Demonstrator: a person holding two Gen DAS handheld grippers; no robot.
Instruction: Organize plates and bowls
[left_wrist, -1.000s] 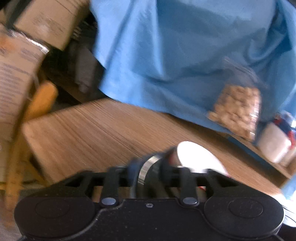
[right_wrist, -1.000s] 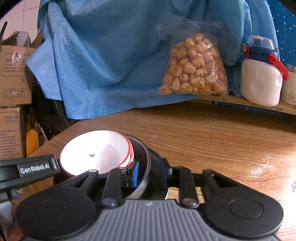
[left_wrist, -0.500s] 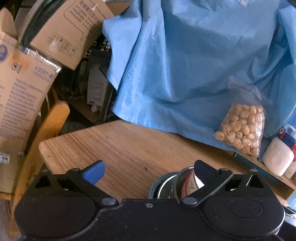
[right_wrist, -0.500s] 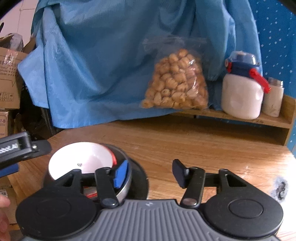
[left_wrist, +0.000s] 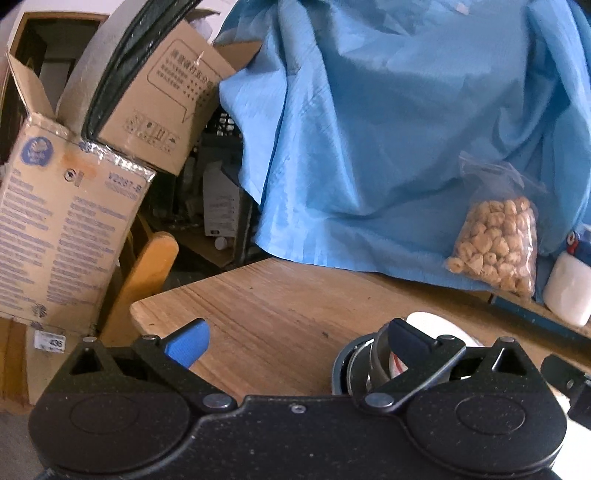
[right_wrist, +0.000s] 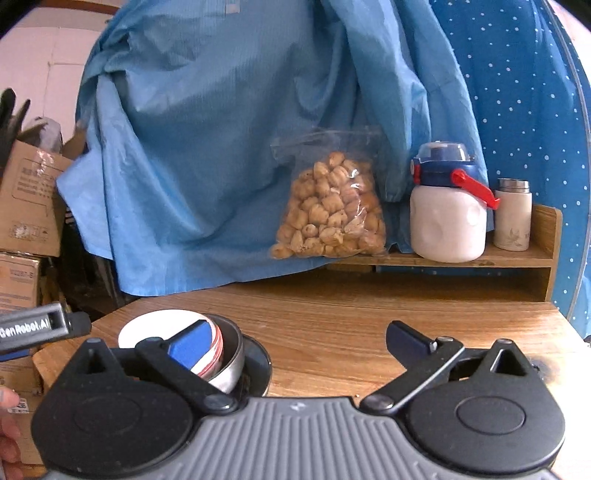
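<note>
Wooden table (right_wrist: 332, 332), 1 white bowl (right_wrist: 162, 325) nested in 1 steel bowl (right_wrist: 231, 365) on 1 dark plate (right_wrist: 260, 363), fingers of both grippers released.

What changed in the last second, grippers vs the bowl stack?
Both grippers let go: the right gripper had its jaws on the metal bowl rim, the left gripper on the stack's other side. Both jaws have just been opening, nothing between them now, and both have backed off. White bowl, metal bowl and dark plate stay nested.
</note>
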